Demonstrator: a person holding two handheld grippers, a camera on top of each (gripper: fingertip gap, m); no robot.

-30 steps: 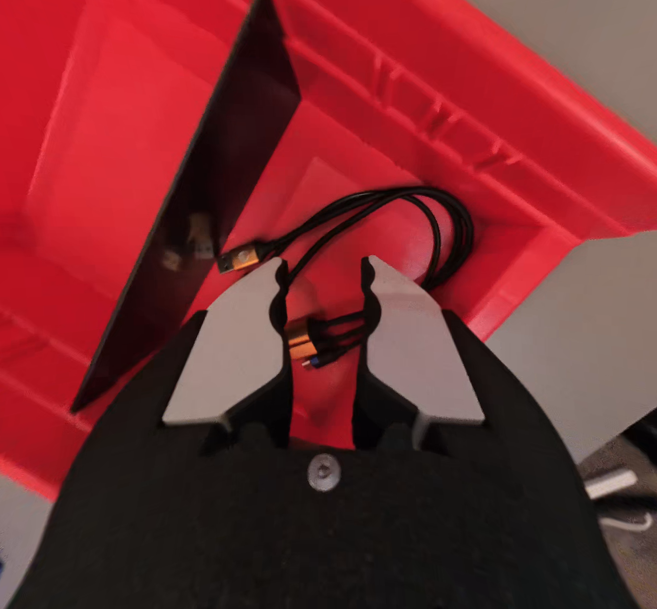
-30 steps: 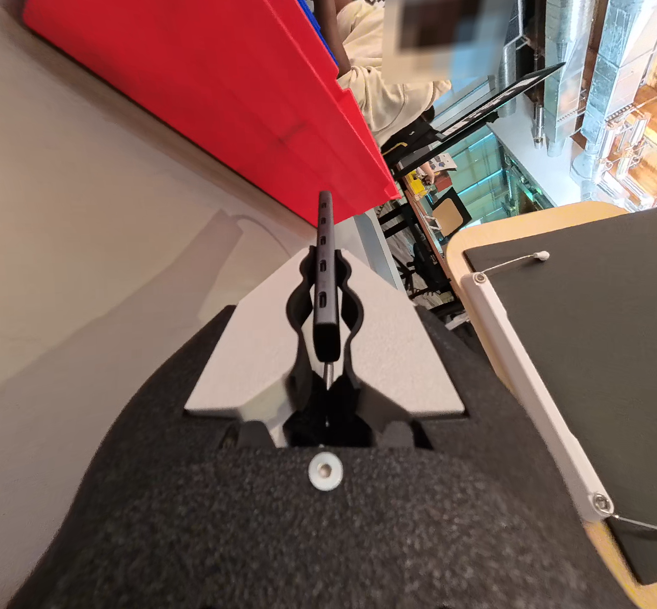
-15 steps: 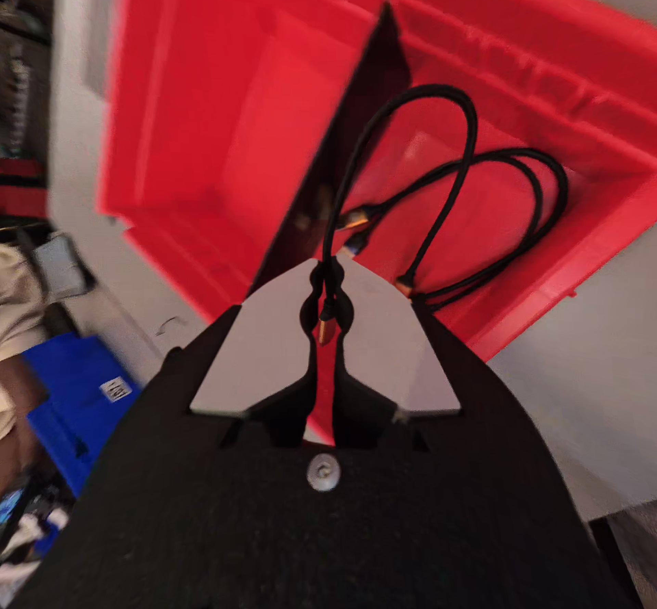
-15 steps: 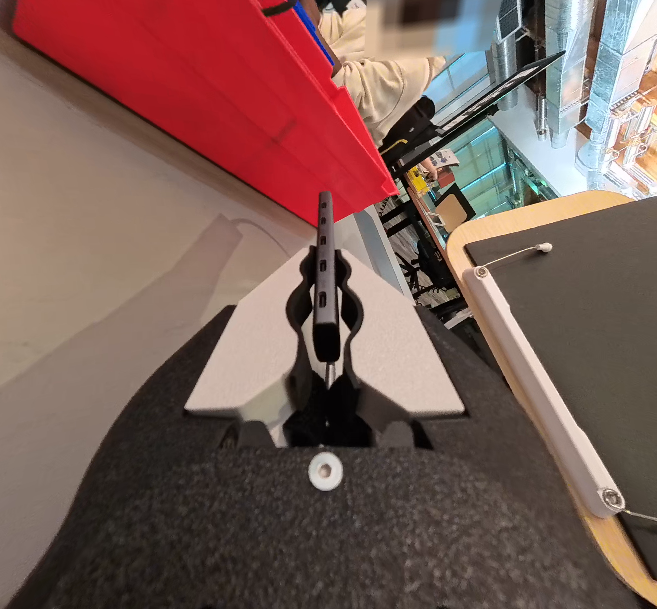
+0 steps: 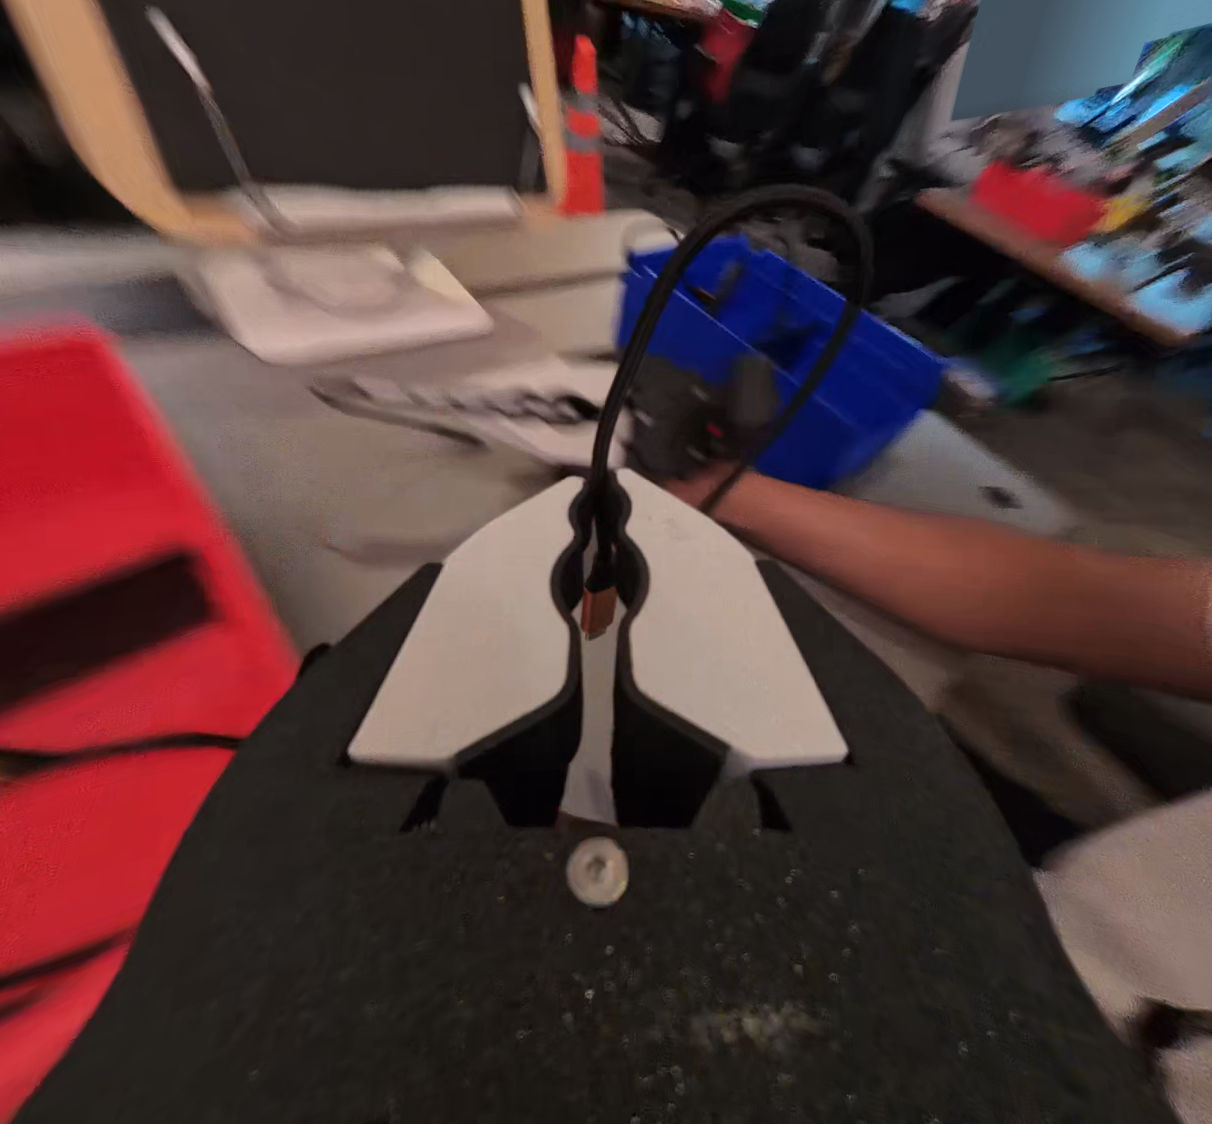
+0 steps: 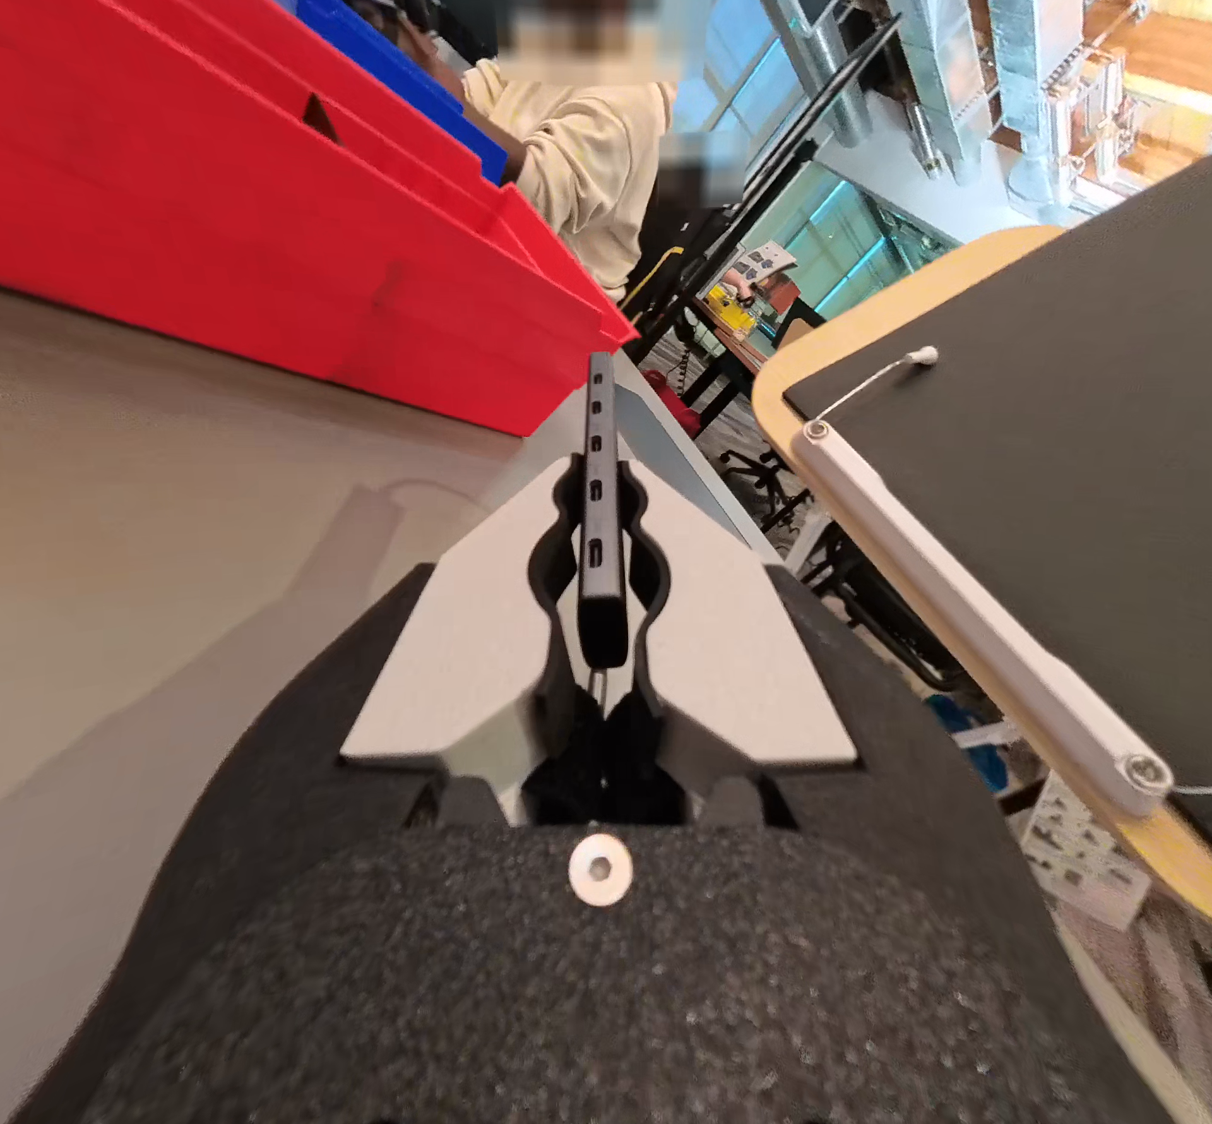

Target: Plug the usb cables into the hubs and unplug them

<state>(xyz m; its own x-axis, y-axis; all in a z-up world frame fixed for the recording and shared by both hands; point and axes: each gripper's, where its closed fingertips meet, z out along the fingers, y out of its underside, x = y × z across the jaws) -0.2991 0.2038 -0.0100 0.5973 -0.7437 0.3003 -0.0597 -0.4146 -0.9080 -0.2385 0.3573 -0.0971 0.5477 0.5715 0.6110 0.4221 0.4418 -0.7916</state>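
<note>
Left gripper (image 5: 600, 505): jaws pressed together on a black braided USB cable (image 5: 741, 279), pinched just behind its copper-coloured plug (image 5: 597, 613); the plug pointed back toward the camera, and the cord arched up and away, drooping toward a forearm (image 5: 951, 574) at the right. Right gripper (image 6: 600, 495): jaws clamped on a slim dark grey USB hub (image 6: 600, 502), held edge-on, its row of small ports (image 6: 595, 551) facing the camera, all seen to be empty. Surroundings: red bin (image 6: 229, 207) on a pale table (image 6: 164, 502) beside the hub; blue bin (image 5: 820, 358) beyond the cable, much blurred. Progress, as judged: cable and hub each in hand, no plug yet seated; alignment, insertion and later unplugging all remained.
</note>
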